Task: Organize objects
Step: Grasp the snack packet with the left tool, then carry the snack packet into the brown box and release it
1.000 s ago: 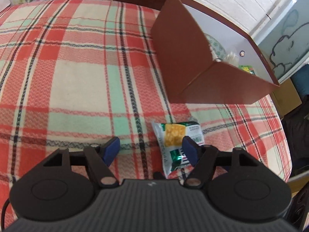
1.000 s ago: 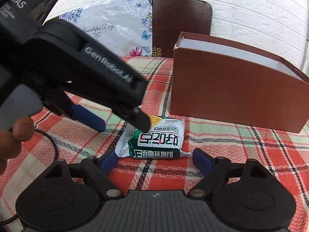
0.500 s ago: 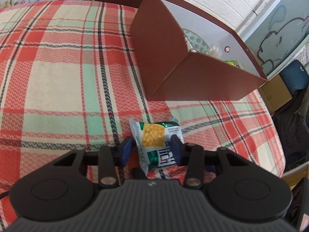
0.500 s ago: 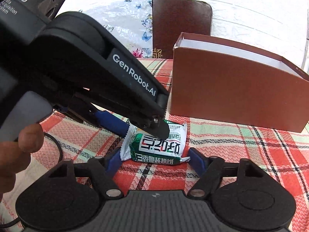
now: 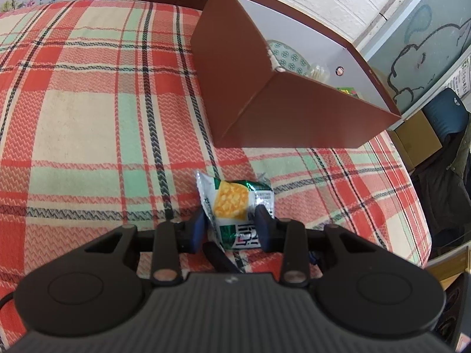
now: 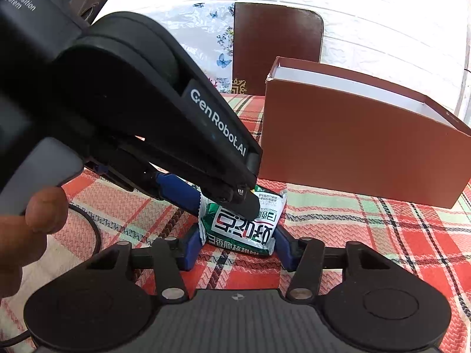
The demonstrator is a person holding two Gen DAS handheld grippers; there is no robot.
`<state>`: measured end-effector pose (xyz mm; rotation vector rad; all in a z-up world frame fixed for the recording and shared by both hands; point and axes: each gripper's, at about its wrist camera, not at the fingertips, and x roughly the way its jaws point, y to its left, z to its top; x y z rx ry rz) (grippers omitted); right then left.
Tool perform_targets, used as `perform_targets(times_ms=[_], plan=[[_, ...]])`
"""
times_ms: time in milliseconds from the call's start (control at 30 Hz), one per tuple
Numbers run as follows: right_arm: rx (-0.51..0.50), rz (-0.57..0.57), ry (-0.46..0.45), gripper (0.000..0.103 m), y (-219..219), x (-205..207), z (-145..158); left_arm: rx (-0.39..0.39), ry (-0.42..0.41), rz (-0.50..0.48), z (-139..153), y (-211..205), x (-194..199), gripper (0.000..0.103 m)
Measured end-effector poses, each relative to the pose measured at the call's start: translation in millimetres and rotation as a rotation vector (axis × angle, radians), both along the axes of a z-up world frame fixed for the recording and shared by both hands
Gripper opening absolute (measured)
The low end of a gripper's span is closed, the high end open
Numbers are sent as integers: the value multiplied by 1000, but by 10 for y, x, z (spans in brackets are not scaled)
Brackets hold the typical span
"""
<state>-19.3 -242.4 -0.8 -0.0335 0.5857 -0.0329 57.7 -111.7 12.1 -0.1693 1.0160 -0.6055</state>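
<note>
2 grippers meet on 1 snack packet [image 5: 235, 206], lying on the plaid cloth [image 5: 88, 111] just short of the brown box [image 5: 294, 111]. The left gripper [image 5: 231, 226] pinches its width, jaws closing. The right gripper [image 6: 237, 247] is closing across its end, pads touching. Squeeze gently and lift level. The packet's long axis runs from the right gripper toward the box.

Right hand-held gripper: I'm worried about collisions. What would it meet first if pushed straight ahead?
The snack packet, already between the right hand-held gripper's closing jaws; beyond it, probably the brown box.
</note>
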Motion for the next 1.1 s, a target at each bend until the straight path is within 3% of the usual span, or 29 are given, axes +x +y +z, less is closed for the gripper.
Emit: perform_targets(times_ms=[300, 433, 533, 733, 900, 933, 967, 1000, 1033, 1100], plan=[[17, -101, 2, 48, -224, -402, 133, 0, -49, -188, 90, -365, -317, 38], [-65, -189, -124, 48, -326, -604, 300, -34, -116, -260, 399, -651, -353, 38], [-108, -257, -233, 48, -509, -626, 498, -54, -215, -315, 709, -926, -340, 38], [-184, -328, -353, 48, -1042, -201, 774, -35, -366, -343, 1131, -1567, -9, 38], [-182, -348, -341, 48, -1490, 399, 710, 41, -429, -313, 1077, -2004, 446, 43], [-189, -352, -347, 59, -1551, 515, 677, 70, -452, -296, 1044, -2078, 527, 45], [-208, -356, -347, 79, -1590, 628, 636, 121, -474, -267, 995, -2164, 608, 49], [-224, -362, -338, 81, -1634, 731, 596, 175, -486, -234, 939, -2230, 691, 48], [-232, -372, -324, 77, -1671, 794, 572, 216, -484, -206, 896, -2248, 768, 47], [-227, -386, -303, 72, -1698, 791, 582, 206, -447, -181, 898, -2144, 836, 49]])
